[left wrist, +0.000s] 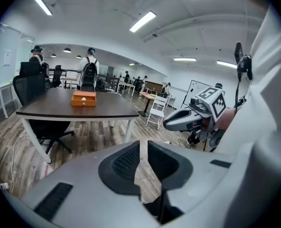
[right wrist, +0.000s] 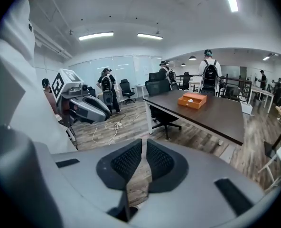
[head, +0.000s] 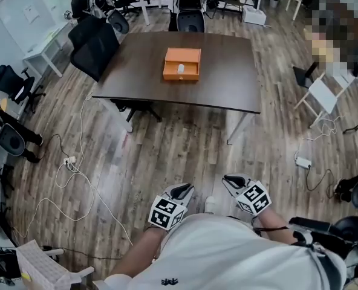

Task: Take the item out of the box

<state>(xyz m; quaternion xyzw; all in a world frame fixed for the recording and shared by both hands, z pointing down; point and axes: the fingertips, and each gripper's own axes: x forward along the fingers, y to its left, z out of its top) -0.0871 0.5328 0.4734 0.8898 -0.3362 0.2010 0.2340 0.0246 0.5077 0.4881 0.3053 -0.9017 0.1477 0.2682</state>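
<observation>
An orange box (head: 182, 64) lies open on the dark table (head: 227, 77), with a small white item (head: 180, 69) inside it. The box also shows far off in the left gripper view (left wrist: 83, 99) and the right gripper view (right wrist: 192, 100). Both grippers are held low, close to the person's body, well away from the table. My left gripper (head: 185, 190) (left wrist: 143, 148) has a narrow gap between its pads, with nothing in it. My right gripper (head: 228, 178) (right wrist: 144, 146) has its pads almost together and holds nothing.
Black office chairs (head: 94, 44) stand at the table's left and far side. A white cable with a power strip (head: 69, 161) runs over the wooden floor on the left. A white folding chair (head: 322, 95) stands at the right. People with backpacks (left wrist: 89, 72) are beyond the table.
</observation>
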